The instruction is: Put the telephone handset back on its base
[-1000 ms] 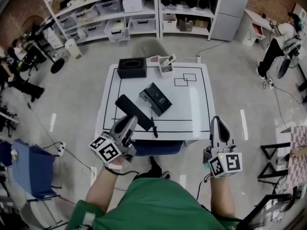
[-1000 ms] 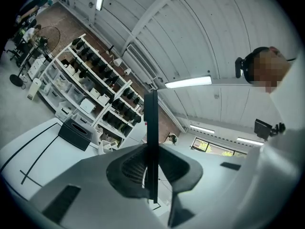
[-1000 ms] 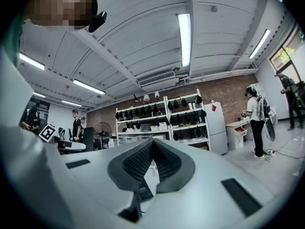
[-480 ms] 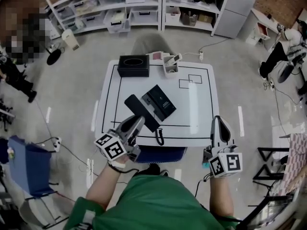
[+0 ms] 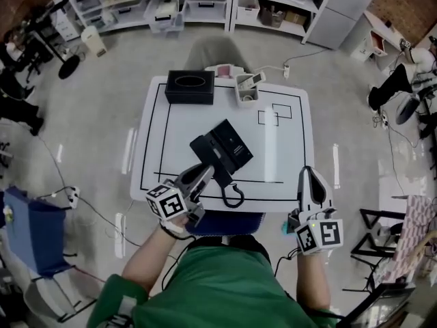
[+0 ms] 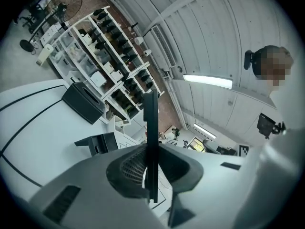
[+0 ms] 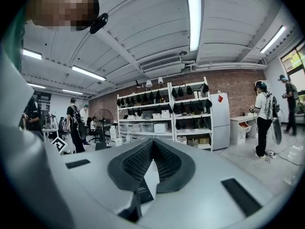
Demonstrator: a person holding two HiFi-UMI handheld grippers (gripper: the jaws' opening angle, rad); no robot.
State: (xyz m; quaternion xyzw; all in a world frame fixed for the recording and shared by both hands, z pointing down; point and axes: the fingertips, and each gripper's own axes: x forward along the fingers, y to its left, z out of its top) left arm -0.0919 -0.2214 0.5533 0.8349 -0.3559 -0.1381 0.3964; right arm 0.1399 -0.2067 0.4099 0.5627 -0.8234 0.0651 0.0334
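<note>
Table: white square table (image 5: pixel 287 149), black-lined;
Left: left gripper (image 5: pixel 199 175) clamps the long black plastic telephone handset (image 5: pixel 210 156);
Base: black rectangular telephone base (image 5: pixel 234 144) just beyond its jaw tips;
Right: right gripper (image 5: pixel 308 174) pressed closed, empty.

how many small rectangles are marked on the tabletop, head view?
2. Left rectangle and right rectangle, overlapping at a corner, toward the far right corner of the table. No others visible.
</note>
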